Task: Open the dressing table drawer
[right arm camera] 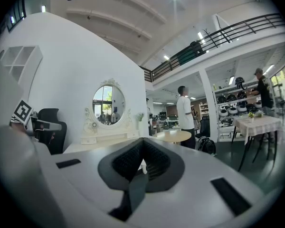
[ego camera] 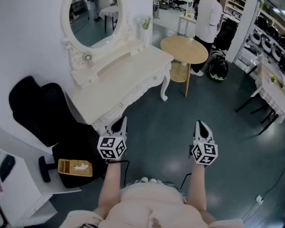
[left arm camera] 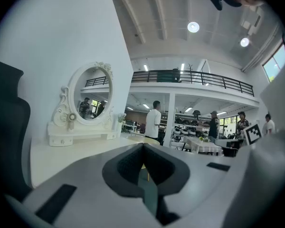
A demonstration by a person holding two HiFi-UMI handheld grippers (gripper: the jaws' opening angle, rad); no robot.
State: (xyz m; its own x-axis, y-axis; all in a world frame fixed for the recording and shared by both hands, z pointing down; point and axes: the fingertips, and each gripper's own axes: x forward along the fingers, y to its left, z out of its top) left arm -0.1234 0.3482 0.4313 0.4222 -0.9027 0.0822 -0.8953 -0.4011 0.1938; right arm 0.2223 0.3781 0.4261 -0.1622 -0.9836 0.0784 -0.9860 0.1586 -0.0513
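The white dressing table (ego camera: 126,77) with an oval mirror (ego camera: 92,14) stands against the wall at upper left. Its drawer front (ego camera: 135,95) is flush and carries a small knob (ego camera: 121,105). My left gripper (ego camera: 120,123) hovers just before the table's near corner, jaws shut and holding nothing. My right gripper (ego camera: 202,126) hangs over the floor further right, also shut and holding nothing. In the left gripper view the left gripper (left arm camera: 143,146) points level across the tabletop (left arm camera: 71,151). In the right gripper view the right gripper (right arm camera: 142,142) points at the table (right arm camera: 102,141) from a distance.
A black office chair (ego camera: 38,108) stands left of the dressing table. A round wooden side table (ego camera: 183,49) stands beyond its far end, with a person in a white shirt (ego camera: 208,15) behind it. A yellow tissue box (ego camera: 75,167) lies at lower left. A cloth-covered table (ego camera: 273,87) stands at right.
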